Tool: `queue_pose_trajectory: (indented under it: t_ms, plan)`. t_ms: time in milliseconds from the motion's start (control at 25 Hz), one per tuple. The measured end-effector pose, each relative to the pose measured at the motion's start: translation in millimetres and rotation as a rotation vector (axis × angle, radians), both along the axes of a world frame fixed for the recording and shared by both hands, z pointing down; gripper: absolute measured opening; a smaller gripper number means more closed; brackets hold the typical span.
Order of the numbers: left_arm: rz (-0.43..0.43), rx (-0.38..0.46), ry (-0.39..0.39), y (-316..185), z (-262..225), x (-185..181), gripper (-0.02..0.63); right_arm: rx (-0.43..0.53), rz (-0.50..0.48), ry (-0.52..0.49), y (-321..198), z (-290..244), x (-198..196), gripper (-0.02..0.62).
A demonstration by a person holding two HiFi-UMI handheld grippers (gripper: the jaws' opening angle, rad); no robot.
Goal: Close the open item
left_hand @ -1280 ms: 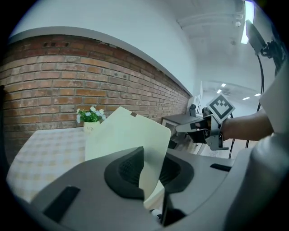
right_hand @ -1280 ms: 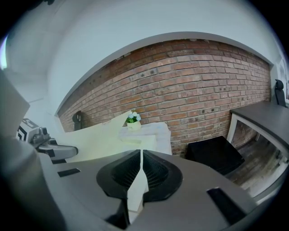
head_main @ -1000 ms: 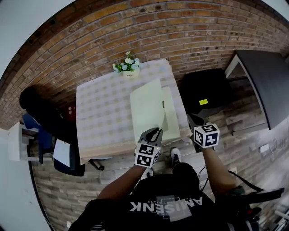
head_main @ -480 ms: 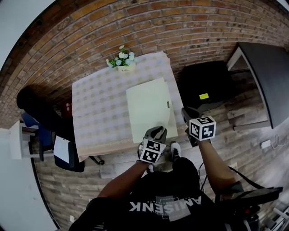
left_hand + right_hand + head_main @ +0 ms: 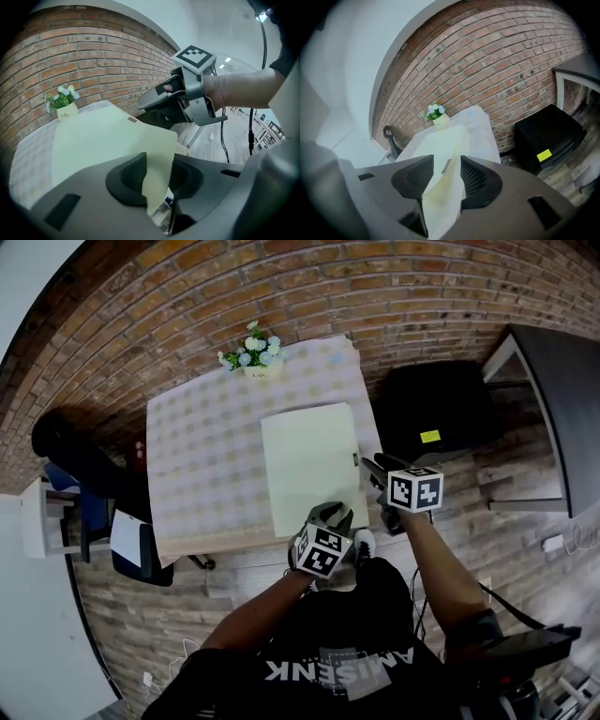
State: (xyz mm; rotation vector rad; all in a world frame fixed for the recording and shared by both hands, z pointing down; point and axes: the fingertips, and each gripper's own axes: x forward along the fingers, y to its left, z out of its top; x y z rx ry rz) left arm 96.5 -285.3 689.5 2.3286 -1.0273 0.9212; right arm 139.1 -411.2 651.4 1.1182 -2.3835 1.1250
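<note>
On the right half of the desk, over a checked cloth, a pale yellow-green folder lies flat with its cover down. Its long side runs away from the person. Its right edge sits close to the desk's right edge and its near edge close to the desk's near edge. A small grey tab shows on the cover by the right edge.

A flowerpot stands at the far edge of the desk, well apart from the folder and against the brick wall. A black cabinet with a yellow label stands on the floor to the right of the desk.

The left gripper is at the folder's near edge, toward the right corner. Its fingers have just been opening and now stand a little apart. The cover's corner is between them, close along the left finger, with a sliver of gap by the right one.

The right gripper is at the folder's right edge, near that same corner. Its fingers have just been opening and are spread wide around the edge without pinching it.
</note>
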Motion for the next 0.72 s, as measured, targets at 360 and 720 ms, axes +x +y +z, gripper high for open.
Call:
queue_pose_trajectory:
  t_ms: [360, 720]
  plan:
    - [0.011, -0.022, -0.008, -0.3, 6.6, 1.4, 0.103, -0.059, -0.085, 0.021, -14.1, 34.6, -21.9, 0.221]
    - [0.059, -0.059, 0.009, 4.1, 6.1, 6.5, 0.144, -0.133, -0.071, 0.056, -12.8, 64.0, -14.3, 0.247]
